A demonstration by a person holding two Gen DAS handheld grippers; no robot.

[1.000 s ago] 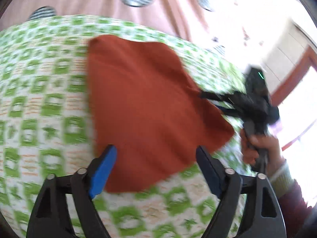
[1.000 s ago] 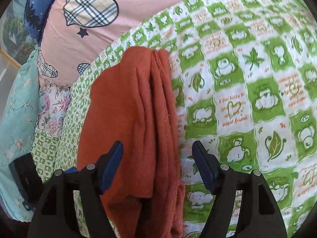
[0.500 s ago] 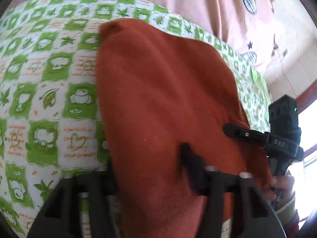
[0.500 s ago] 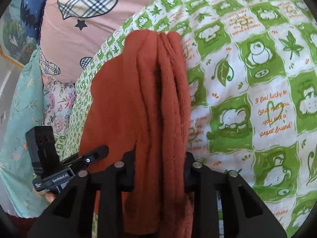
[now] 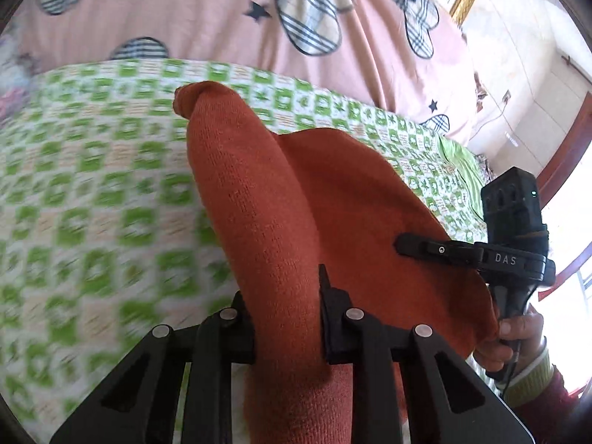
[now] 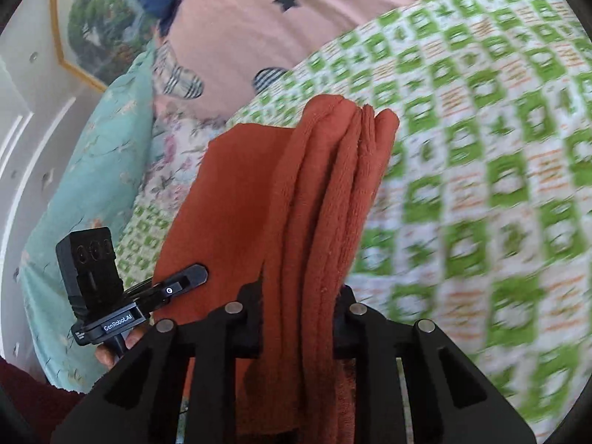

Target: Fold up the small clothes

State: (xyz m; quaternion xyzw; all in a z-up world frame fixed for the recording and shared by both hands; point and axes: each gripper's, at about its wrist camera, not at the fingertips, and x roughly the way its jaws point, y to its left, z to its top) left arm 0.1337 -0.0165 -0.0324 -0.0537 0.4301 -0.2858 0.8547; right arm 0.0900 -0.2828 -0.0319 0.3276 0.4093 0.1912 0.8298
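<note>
A rust-orange knit garment [image 5: 333, 199] is held up over a green-and-white checked blanket [image 5: 92, 199]. My left gripper [image 5: 285, 307] is shut on one bunched edge of the garment, which runs up between its jaws. My right gripper [image 6: 299, 307] is shut on the opposite edge, gathered in several folds [image 6: 333, 192]. The cloth stretches between the two grippers. Each gripper shows in the other's view: the right one [image 5: 425, 248] in the left wrist view and the left one [image 6: 185, 277] in the right wrist view, each pinching the cloth.
A pink quilt with plaid hearts [image 5: 229, 18] lies behind the blanket. A teal floral cloth [image 6: 85, 170] lies at the left in the right wrist view. A framed picture [image 6: 96, 22] hangs on the wall. The checked blanket [image 6: 499, 185] spreads to the right.
Both grippers went from open around the garment's edges to shut on them. The garment has been lifted off the blanket, and both views now tilt up.
</note>
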